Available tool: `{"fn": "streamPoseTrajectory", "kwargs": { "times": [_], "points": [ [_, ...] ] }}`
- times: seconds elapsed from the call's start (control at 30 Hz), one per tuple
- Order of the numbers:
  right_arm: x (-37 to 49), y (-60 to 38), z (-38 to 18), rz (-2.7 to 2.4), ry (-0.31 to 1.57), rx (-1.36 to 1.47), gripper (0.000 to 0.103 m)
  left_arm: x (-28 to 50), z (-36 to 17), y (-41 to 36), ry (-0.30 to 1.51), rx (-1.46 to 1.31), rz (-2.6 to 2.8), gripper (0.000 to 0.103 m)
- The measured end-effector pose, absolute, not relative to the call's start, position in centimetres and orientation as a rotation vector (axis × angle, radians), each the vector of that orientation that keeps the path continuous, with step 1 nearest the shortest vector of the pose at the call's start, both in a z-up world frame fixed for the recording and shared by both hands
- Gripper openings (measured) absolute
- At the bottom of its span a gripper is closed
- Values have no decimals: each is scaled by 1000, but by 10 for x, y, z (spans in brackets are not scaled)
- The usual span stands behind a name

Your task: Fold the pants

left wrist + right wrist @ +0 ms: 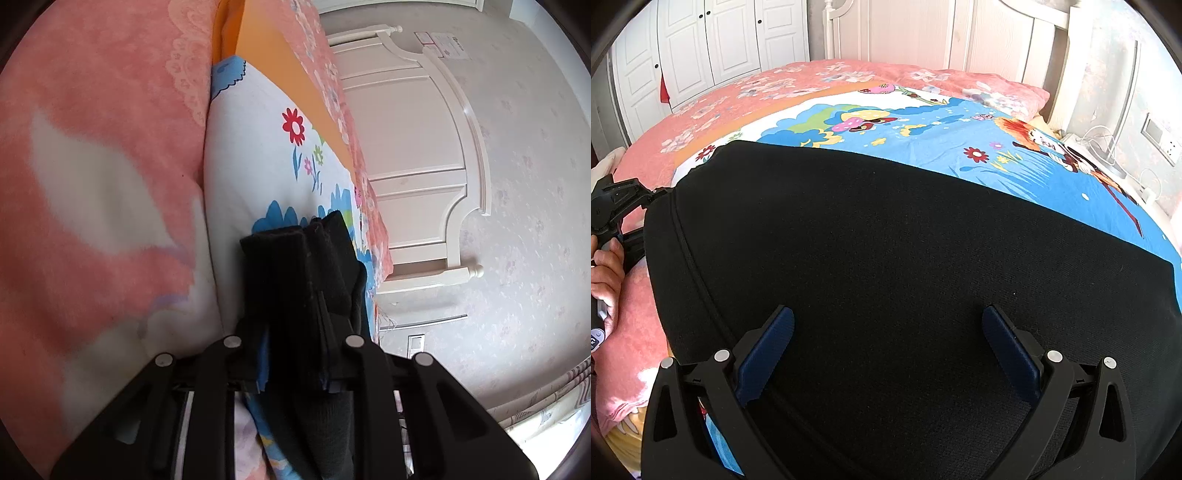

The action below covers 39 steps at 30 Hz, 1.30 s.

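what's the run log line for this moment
left gripper: shut on black pants edge | right gripper: open above pants | pants spread on cartoon bedsheet

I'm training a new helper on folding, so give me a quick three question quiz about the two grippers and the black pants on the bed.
1. True or false: the left gripper is clamped on the black pants.
2. The right gripper is: A) open over the pants, B) shut on them.
3. What do the pants lie on?

Key: 1 true. 2 A. 3 the cartoon sheet.
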State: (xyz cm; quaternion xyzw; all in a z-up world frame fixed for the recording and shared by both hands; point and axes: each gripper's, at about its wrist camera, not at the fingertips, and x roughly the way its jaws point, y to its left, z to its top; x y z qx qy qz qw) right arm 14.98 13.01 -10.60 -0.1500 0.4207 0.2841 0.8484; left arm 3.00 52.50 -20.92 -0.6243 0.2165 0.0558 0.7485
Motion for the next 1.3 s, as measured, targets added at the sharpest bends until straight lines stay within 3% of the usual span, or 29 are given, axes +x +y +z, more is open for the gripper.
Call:
{"fn": "streamPoseTrajectory", "kwargs": {
  "times": [0.23, 0.37, 0.57, 0.73, 1.0, 1.13, 1.3],
  "points": [
    [150, 130, -105, 593, 902, -323, 99, 31, -208, 524, 469, -1359, 117, 20],
    [170, 138, -93, 589, 1055, -287, 99, 31, -208, 526, 477, -1353, 111, 20],
    [197, 176, -68, 573, 896, -411, 99, 31, -209, 526, 475, -1343, 108, 20],
    [238, 202, -95, 480, 970, -544, 99, 36, -205, 530, 515, -1360, 104, 22],
    [208, 150, -78, 576, 959, -368, 99, 38, -204, 531, 537, -1379, 113, 23],
    [170, 87, -83, 587, 1055, -229, 99, 43, -174, 523, 597, -1219, 195, 14],
    [157, 25, -82, 608, 1140, -35, 99, 56, -100, 484, 651, -858, 303, 13]
  ]
}}
